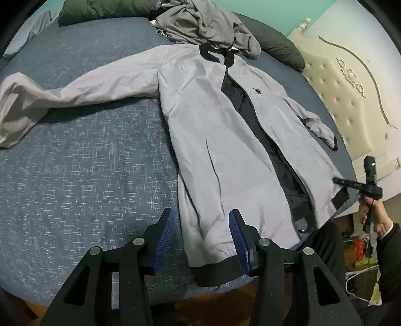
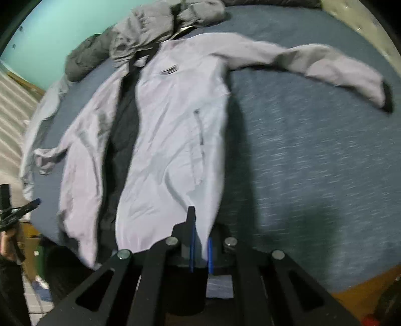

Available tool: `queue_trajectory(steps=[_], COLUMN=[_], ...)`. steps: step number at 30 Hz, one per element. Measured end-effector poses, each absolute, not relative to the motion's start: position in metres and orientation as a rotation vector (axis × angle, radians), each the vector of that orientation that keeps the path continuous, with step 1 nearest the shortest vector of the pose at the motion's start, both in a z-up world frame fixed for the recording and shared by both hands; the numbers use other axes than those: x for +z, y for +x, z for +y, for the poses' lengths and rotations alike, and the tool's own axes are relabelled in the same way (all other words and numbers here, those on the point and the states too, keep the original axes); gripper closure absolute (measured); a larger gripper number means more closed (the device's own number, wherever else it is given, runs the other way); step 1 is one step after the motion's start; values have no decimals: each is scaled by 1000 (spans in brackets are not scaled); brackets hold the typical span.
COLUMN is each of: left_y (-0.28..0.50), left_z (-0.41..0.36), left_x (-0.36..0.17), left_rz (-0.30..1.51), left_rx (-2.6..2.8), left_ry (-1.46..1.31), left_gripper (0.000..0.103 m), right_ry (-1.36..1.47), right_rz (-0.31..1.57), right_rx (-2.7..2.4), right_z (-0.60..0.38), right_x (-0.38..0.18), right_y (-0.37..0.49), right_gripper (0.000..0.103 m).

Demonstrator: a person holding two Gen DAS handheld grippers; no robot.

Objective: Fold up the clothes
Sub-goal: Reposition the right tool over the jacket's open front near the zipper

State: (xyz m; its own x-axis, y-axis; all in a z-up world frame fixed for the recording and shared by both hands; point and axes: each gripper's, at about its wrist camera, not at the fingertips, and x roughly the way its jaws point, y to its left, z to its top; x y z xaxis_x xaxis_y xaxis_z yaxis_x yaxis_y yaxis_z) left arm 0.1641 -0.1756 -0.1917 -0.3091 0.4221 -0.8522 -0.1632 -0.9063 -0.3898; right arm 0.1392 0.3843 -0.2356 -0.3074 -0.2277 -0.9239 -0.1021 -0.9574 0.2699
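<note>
blue bed: grey jacket laid flat, unzipped. left claw wide over hem. right claw pinching jacket hem.

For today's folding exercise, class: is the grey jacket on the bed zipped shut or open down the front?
Open. The jacket lies spread flat on the bed, its front panels parted, dark lining showing between them from collar to hem.

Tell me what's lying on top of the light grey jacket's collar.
A crumpled darker grey garment overlaps the light grey zip jacket at its black collar; the hidden collar back and anything beneath the heap cannot be seen.
</note>
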Motion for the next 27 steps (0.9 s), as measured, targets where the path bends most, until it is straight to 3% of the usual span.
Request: queue_trajectory(steps=[4,8,10,12,17,20,27], left_y=[163,162,161,159,156,158,162], left_z=[-174,-179,-181,-181,-181,-181,-185], left_x=[-202,-213,-217,-219,-225,-225,-223], left_rz=[-329,-346,-361,-367,-393,-408,-412], left_rx=[2240,2237,2238,2244,2244,2247,2251], left_ry=[-1606,-1647,-1660,-1666,-1675,-1667,-1665], left_gripper=[54,54,54,54,54,54,54], right_ry=[1886,1845,1823,1760,1595,1574,1617], right_rz=[-466,-462,-459,-470,-501,-523,-488], right_rx=[-2427,-2541,-2597,-2628,-2459,-2302,-2144], right_z=[387,384,382,377,329,279,199], right_x=[-260,-255,-253,-245,-239,-257,-298], right_y=[136,132,131,127,99,76,45], right_gripper=[95,86,76,57,56,51,50])
